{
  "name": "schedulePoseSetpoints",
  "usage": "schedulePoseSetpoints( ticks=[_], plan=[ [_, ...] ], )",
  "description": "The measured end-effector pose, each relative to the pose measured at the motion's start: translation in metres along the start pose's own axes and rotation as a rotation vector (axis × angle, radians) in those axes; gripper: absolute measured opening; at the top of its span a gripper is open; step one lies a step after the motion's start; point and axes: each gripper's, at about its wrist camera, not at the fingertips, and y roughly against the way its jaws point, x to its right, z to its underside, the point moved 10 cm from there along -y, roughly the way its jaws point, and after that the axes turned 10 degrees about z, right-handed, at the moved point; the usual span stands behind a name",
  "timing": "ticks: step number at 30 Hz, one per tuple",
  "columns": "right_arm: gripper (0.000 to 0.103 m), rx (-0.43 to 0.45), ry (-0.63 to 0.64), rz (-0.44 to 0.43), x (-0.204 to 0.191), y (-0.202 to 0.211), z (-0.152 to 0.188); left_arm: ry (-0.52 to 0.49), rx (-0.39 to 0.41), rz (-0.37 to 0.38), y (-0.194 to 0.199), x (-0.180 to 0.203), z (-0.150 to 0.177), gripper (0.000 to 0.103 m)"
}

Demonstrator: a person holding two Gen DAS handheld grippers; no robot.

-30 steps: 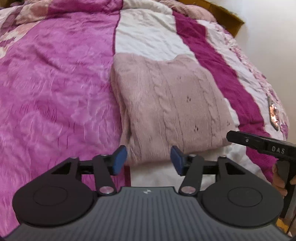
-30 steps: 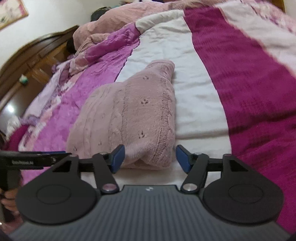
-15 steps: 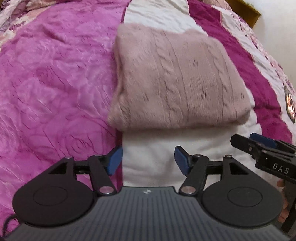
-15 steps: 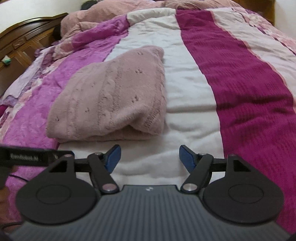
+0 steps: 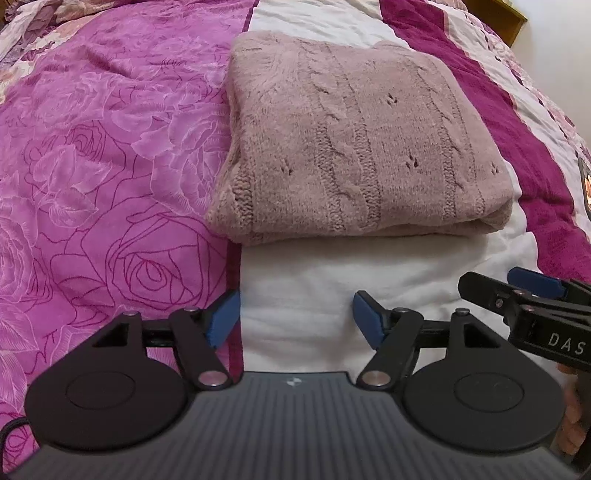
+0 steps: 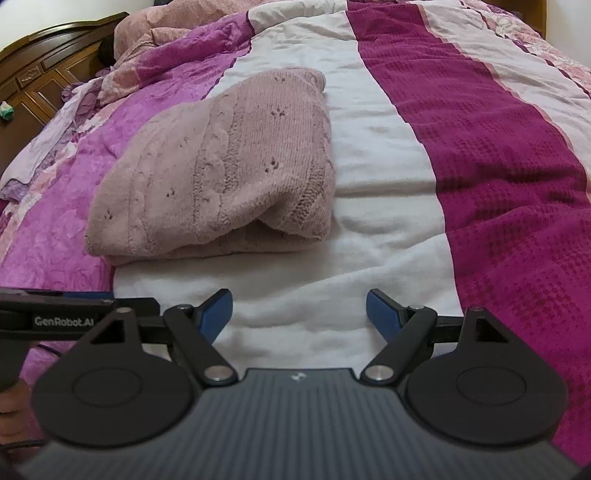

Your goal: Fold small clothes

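Dusty-pink cable knit, folded into a thick rectangle: the sweater (image 5: 354,147) lies on the bed, straddling the seam where the white stripe (image 5: 314,295) of the bedspread meets the magenta rose-print panel (image 5: 103,166). Its folded edge faces the cameras, the layers stacked one on another, and from the right wrist view the near right corner gapes a little, showing a pocket between the layers. A dark magenta waffle-textured stripe (image 6: 498,166) runs along the bed to the right of the white one, well clear of the sweater.

Left gripper (image 5: 295,317) hangs over the white stripe just short of the sweater's near edge, its blue pads (image 5: 221,317) apart and widening, with only bedding between them; nothing is held. Right gripper (image 6: 299,314) sits likewise over the white stripe, near the sweater's right front corner but not touching it, its jaws spreading too and empty. Each gripper shows in the other's view: the right one enters the left wrist view at the lower right edge, with part of a hand (image 5: 570,424) below it, and the left one crosses the lower left of the right wrist view.

Dark carved wooden furniture (image 6: 48,74) stands at the far left of the right wrist view, beside rumpled pink bedding (image 6: 166,33) near the head of the bed
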Motion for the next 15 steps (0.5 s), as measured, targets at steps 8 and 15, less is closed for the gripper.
schedulePoseSetpoints(
  ticks=[8,15],
  plan=[
    [0.081,-0.001,-0.005,0.0,-0.0001,-0.0003,0.0002,0.003,0.003,0.003,-0.0008,-0.0006,0.0003,0.075],
    [0.081,-0.004,-0.005,0.0,0.0001,-0.0011,0.0006,-0.002,0.001,-0.002,-0.002,-0.0006,0.0009,0.075]
  ],
)
